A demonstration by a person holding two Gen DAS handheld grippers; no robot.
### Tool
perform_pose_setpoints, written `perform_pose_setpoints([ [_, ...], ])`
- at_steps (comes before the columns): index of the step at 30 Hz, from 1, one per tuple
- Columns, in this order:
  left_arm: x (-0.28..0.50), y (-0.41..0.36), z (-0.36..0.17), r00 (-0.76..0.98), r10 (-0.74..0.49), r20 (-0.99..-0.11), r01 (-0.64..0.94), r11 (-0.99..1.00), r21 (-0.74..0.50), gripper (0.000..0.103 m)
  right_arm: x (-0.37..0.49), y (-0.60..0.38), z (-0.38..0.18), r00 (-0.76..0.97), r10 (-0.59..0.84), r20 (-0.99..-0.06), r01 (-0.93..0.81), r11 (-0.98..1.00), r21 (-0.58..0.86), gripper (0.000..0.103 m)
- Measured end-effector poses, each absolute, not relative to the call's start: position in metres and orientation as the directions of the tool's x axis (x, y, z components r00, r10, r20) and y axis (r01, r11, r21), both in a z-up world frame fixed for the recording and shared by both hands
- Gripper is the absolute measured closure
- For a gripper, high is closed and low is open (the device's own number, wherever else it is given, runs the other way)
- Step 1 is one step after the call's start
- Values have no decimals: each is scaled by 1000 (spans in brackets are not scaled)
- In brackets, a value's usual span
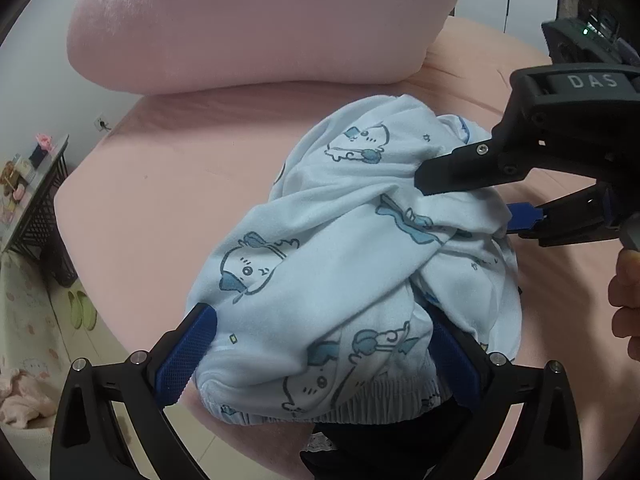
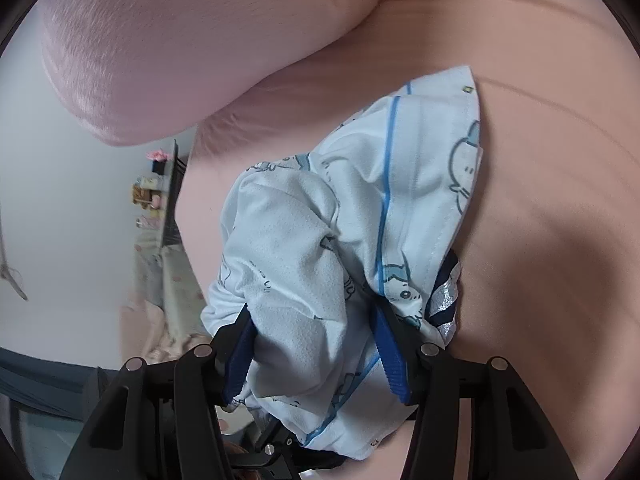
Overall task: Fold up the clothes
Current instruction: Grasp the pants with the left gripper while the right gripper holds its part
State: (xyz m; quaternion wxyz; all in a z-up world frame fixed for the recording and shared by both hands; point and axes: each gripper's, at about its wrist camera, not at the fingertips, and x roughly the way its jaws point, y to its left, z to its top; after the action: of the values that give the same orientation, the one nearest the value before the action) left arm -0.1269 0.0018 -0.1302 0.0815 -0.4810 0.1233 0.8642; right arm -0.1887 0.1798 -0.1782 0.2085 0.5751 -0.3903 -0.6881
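Note:
A pale blue pyjama garment with cartoon prints and an elastic waistband is bunched into a thick bundle over the pink bed. My left gripper is shut on its waistband end, the blue pads pressing both sides. My right gripper comes in from the right, clamped on the far part of the bundle. In the right wrist view the same garment fills the gap of that gripper. A dark navy cloth with silver glitter peeks out beneath it.
A thick folded pink blanket lies at the back of the bed. Left of the bed stand a small side table with trinkets and green slippers on the floor. A hand shows at the right edge.

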Motion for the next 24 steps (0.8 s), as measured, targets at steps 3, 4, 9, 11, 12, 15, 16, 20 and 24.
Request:
perform_pose_setpoints([
  [3, -125, 8, -126, -542, 18, -840, -281, -946, 162, 0, -186, 184, -181, -260, -751, -606, -164, -584, 795, 50],
  [4, -124, 11, -124, -551, 13, -834, -292, -940, 178, 0, -185, 184, -181, -265, -752, -603, -165, -581, 797, 50],
  [9, -114, 31, -116, -613, 3, -790, -352, -896, 269, 18, -182, 186, -181, -286, -755, -589, -167, -566, 807, 50],
  [11, -107, 43, -117, -637, -11, -771, -384, -863, 329, 36, -180, 187, -182, -295, -757, -584, -167, -560, 811, 50],
  [12, -102, 49, -118, -644, -20, -765, -398, -845, 358, 49, -180, 188, -182, -299, -757, -581, -168, -557, 813, 50],
  [15, -85, 81, -118, -666, -42, -745, -405, -818, 408, 64, -177, 191, -182, -317, -760, -567, -172, -542, 822, 50],
  [16, -80, 91, -117, -671, -46, -740, -404, -815, 416, 66, -176, 193, -182, -323, -761, -562, -174, -536, 826, 50],
  [20, -81, 93, -116, -666, -33, -745, -402, -825, 397, 68, -171, 199, -178, -333, -754, -566, -181, -538, 824, 51],
  [24, -71, 89, -114, -661, -10, -750, -400, -841, 364, 68, -167, 200, -167, -350, -740, -574, -168, -553, 816, 55],
])
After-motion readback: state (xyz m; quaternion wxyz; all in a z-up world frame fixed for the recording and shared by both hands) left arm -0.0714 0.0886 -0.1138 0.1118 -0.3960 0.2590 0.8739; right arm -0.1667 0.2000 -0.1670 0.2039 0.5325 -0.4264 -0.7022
